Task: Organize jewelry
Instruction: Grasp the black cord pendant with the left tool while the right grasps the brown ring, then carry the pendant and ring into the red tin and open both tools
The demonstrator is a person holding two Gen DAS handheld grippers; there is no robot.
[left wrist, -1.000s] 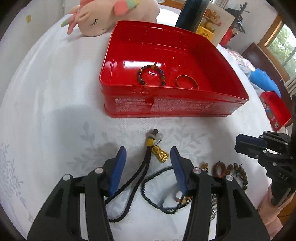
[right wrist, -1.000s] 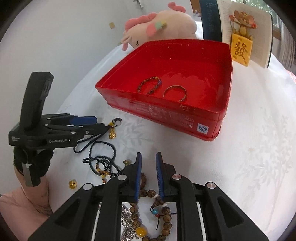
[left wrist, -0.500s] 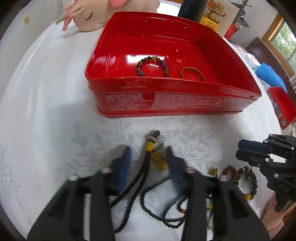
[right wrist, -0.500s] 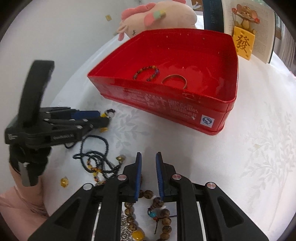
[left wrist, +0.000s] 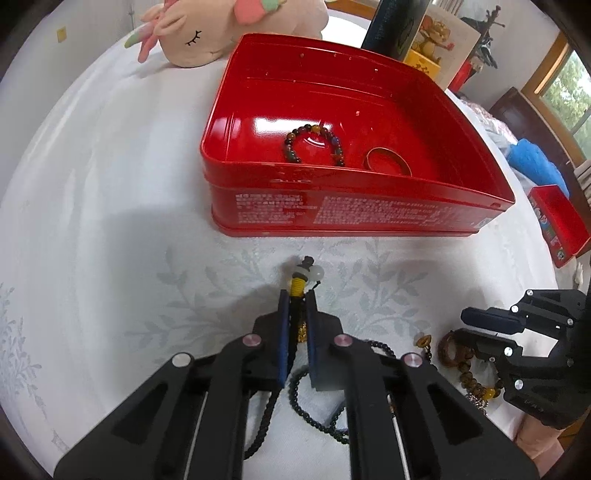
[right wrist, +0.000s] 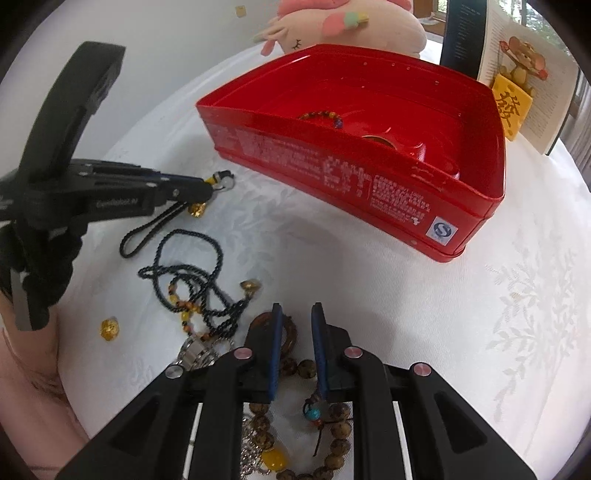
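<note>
A red tin box [left wrist: 369,218] [right wrist: 388,199] stands on the white tablecloth and holds a dark bead bracelet [left wrist: 314,144] and a gold bangle [left wrist: 388,162]. My left gripper [left wrist: 297,299] [right wrist: 207,190] is shut on a black cord charm [left wrist: 301,277] with a yellow wrap, a white bead and a gold pendant [right wrist: 195,210], just in front of the box. My right gripper [right wrist: 297,314] [left wrist: 480,321] is slightly open, empty, over a pile of wooden bead bracelets [right wrist: 306,369]. A black bead necklace [right wrist: 192,273] lies between the grippers.
A pink plush toy [left wrist: 221,26] [right wrist: 343,26] lies behind the box. A dark bottle [left wrist: 395,26] and a card with a yellow tag [right wrist: 513,99] stand at the back. A small red box [left wrist: 557,225] sits at the right. A loose gold bead [right wrist: 109,327] lies near the left.
My left gripper has closed from wide open onto the black cord charm. My right gripper has dropped lower over the wooden beads with its gap slightly wider.
</note>
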